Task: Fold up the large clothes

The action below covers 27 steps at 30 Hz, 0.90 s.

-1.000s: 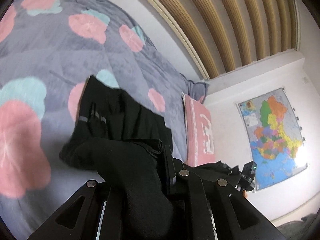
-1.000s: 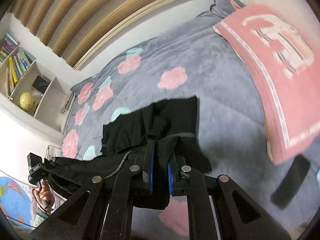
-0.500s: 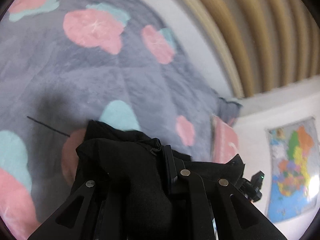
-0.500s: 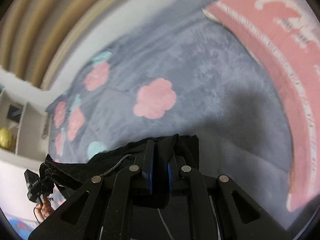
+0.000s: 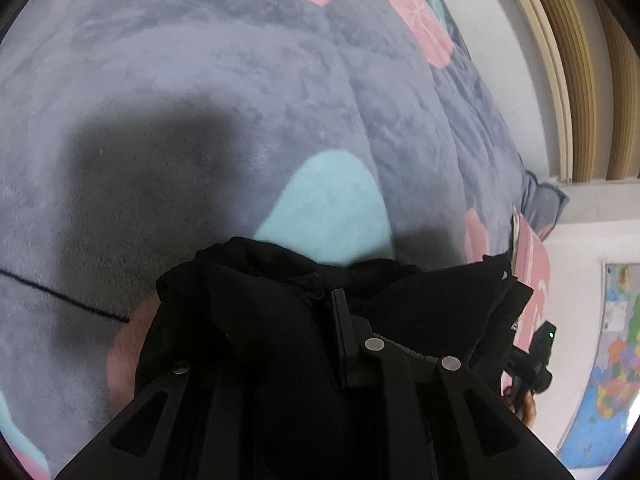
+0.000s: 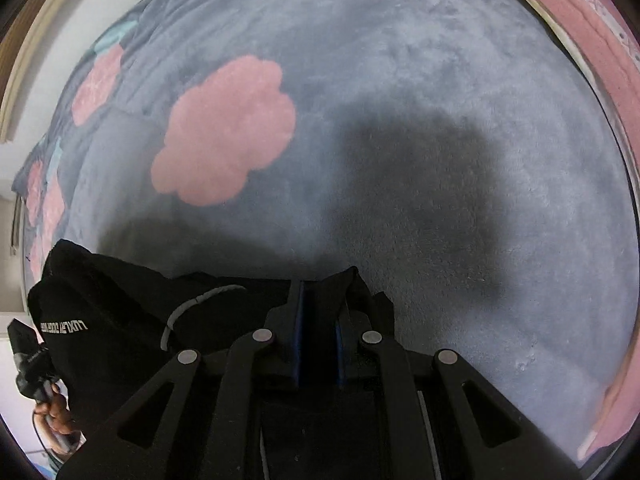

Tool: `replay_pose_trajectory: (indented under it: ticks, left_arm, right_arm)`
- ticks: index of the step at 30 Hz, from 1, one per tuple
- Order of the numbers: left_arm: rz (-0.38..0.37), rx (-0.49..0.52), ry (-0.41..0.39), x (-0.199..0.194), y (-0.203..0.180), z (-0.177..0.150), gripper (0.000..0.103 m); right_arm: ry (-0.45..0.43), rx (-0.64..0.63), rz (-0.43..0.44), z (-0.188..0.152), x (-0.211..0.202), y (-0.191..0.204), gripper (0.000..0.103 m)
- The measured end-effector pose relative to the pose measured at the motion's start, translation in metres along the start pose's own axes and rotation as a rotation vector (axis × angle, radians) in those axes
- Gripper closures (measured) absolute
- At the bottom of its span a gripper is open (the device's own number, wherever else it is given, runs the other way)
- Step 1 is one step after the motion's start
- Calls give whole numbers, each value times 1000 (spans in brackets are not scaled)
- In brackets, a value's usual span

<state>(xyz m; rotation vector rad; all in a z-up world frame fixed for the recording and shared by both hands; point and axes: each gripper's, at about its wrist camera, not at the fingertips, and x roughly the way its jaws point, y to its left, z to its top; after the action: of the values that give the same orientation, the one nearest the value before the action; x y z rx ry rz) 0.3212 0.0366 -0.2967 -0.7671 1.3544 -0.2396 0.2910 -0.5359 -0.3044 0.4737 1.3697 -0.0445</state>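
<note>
A black garment [image 5: 248, 292] with a white drawstring [image 6: 188, 308] and white lettering is held between both grippers, close above a grey blanket [image 5: 200, 100]. My left gripper [image 5: 320, 300] is shut on one edge of the black garment, cloth bunched over its fingers. My right gripper [image 6: 318, 296] is shut on the other edge [image 6: 120, 292]. Each view shows the other gripper at the far end of the cloth: the right one in the left wrist view [image 5: 536, 356], the left one in the right wrist view [image 6: 28, 352].
The grey blanket [image 6: 400, 80] has pink [image 6: 228, 132] and teal [image 5: 332, 200] flower patches. A pink pillow [image 6: 592, 40] lies at the right. A thin black thread [image 5: 60, 294] crosses the blanket at left. A wall map [image 5: 608, 380] hangs at the far right.
Both grippers have swung forward and down toward the blanket, carrying the garment's edge. The blanket now fills both views, and the spread-out lower part of the garment has dropped out of sight.
</note>
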Motion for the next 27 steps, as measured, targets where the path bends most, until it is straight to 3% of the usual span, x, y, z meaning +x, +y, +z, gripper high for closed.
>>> replay_pose_trajectory:
  ticks: [4, 6, 8, 10, 11, 14, 17, 18, 23, 27]
  left_arm:
    - [-49, 13, 77, -24, 0, -2, 81]
    - [-111, 46, 120, -48, -2, -7, 78]
    - [-168, 67, 173, -76, 1, -17, 71]
    - [-189, 79, 187, -99, 5, -27, 62]
    - [-173, 101, 173, -117, 8, -35, 60]
    - [-131, 125, 122, -160, 24, -50, 56]
    - [-85, 112, 11, -183, 29, -53, 53]
    - [-72, 120, -5, -183, 27, -52, 47]
    - [72, 179, -111, -145, 4, -35, 46]
    - [47, 165, -131, -112, 3, -14, 46]
  right_arm:
    - [23, 17, 57, -2, -26, -9, 85]
    - [19, 20, 112, -8, -51, -14, 79]
    - [6, 11, 175, -18, -76, -23, 60]
    - [-24, 3, 170, -29, -102, -32, 36]
    - [-53, -2, 159, -35, -117, -37, 30]
    - [-112, -19, 151, -50, -147, -49, 29]
    - [-128, -68, 114, -55, -148, -46, 29]
    - [-125, -82, 106, -53, -144, -39, 29]
    - [-162, -193, 64, -39, -119, -4, 29]
    - [-164, -283, -2, -22, -90, 13, 29]
